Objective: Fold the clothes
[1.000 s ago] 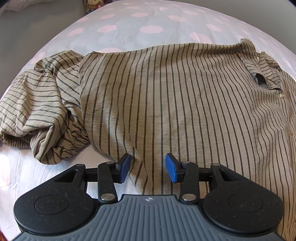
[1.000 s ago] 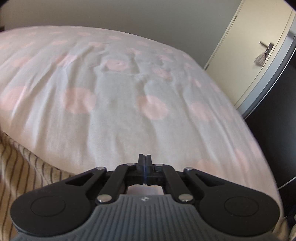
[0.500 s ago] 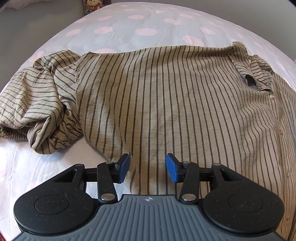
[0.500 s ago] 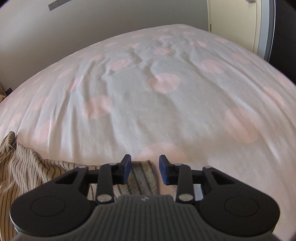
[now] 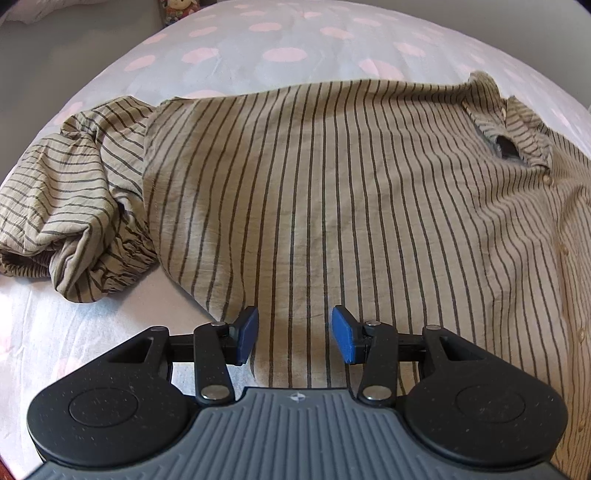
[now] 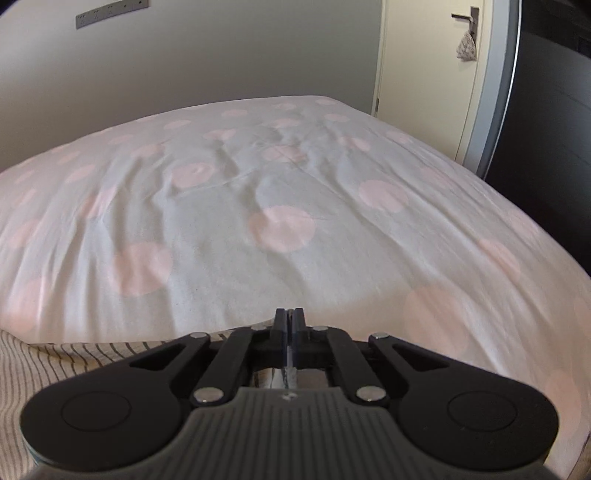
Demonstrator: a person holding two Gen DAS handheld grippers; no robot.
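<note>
A tan shirt with dark stripes (image 5: 332, 192) lies spread on the bed, its collar (image 5: 506, 129) at the right and a bunched sleeve (image 5: 74, 206) at the left. My left gripper (image 5: 295, 334) hovers over the shirt's near hem, open, blue pads apart with cloth below them but not pinched. In the right wrist view the shirt (image 6: 74, 354) shows only at the lower left and under the tool. My right gripper (image 6: 289, 321) is shut at the shirt's edge, with a thin sliver of cloth showing between its fingers.
The bed carries a white sheet with pink dots (image 6: 258, 184), rumpled in the middle. A grey wall stands behind it. A cream door (image 6: 424, 55) with a small pouch hung on its handle (image 6: 466, 40) is at the far right. A small toy (image 5: 177, 9) sits beyond the bed's far edge.
The right gripper rolled, opened over the shirt's edge half a second ago and has closed again. The left gripper has stayed open over the hem, hardly shifting.
</note>
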